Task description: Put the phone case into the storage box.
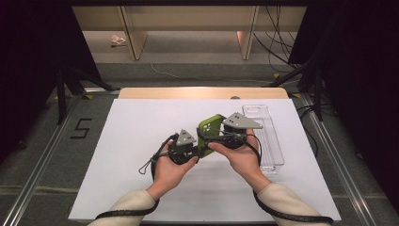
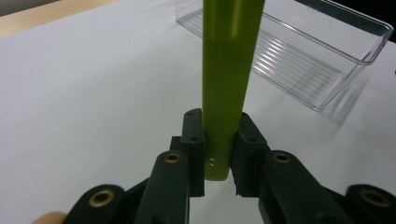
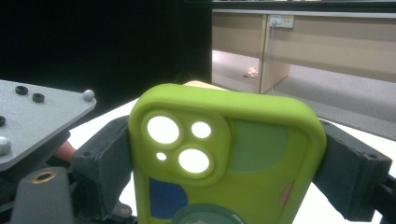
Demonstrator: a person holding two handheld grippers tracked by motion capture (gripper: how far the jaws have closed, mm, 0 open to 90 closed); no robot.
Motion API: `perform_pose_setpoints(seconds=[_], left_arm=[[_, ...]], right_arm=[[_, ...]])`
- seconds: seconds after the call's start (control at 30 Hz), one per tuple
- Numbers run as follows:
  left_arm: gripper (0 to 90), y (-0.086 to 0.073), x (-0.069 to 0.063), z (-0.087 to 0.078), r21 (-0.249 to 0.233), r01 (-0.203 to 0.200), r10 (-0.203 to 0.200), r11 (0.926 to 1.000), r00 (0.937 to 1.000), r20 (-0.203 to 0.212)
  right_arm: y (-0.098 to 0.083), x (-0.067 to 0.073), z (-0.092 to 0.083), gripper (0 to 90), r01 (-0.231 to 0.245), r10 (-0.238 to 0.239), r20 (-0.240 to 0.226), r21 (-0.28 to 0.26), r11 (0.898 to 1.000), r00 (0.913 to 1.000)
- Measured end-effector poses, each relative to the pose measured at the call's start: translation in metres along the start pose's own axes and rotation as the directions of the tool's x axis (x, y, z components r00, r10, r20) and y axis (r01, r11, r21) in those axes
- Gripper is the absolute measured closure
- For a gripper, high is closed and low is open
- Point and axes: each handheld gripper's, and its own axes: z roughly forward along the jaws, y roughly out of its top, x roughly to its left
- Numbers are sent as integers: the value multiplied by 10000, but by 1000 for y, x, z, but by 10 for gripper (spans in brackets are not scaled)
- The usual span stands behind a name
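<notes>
**White counter, green phone case held up between both grippers**

White counter (image 1: 141, 141) with dark curtains around it; clear plastic tray (image 1: 269, 136) off to the right; green phone case (image 3: 224, 158) is up in the air just left of that tray. Left hand-held gripper (image 2: 219, 154) pinches the case's thin edge, probably to keep it steady; right hand-held gripper (image 3: 224, 163) spans its full width, jaws wide and flanking both sides, so it looks like a handover or a re-grip before the tray.

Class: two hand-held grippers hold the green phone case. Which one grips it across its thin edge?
The left hand-held gripper: its jaws pinch the green phone case edge-on. The right hand-held gripper spans its width.
</notes>
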Motion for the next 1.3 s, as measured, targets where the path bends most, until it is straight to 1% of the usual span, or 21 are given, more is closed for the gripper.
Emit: perform_pose_setpoints(seconds=[0.13, 0.2, 0.4, 0.53, 0.67, 1.0, 1.2, 1.3], left_arm=[[771, 0, 0, 1, 54, 31, -31, 10000, 10000, 80], [771, -1, 1, 1, 97, -36, 36, 9999, 10000, 75], [771, 0, 0, 1, 60, -49, 48, 10000, 10000, 69], [770, 0, 0, 1, 40, -59, 59, 10000, 10000, 54], [770, 0, 0, 1, -10, -28, 28, 10000, 10000, 57], [768, 0, 0, 0, -77, -97, 97, 9999, 10000, 7], [761, 1, 1, -1, -148, -203, 203, 9997, 9998, 29], [744, 1, 1, -1, -188, -325, 325, 9993, 9995, 4]], right_arm=[[0, 0, 0, 159, -9, 10, -39, 70, 10000, 10000], [-1, -1, 0, 161, -19, 21, -94, 143, 9999, 10000], [0, -1, 0, 164, -43, 45, -120, 144, 9999, 9999], [0, -1, 0, 166, -41, 42, -85, 91, 10000, 10000], [0, 1, -1, 168, 83, -83, -74, 22, 10000, 9999], [1, 2, -1, 169, 171, -171, -64, -59, 9998, 9998], [1, 1, -2, 170, 76, -76, -28, -102, 9999, 10000], [2, 1, -3, 171, 52, -52, 3, -129, 9999, 10000]])
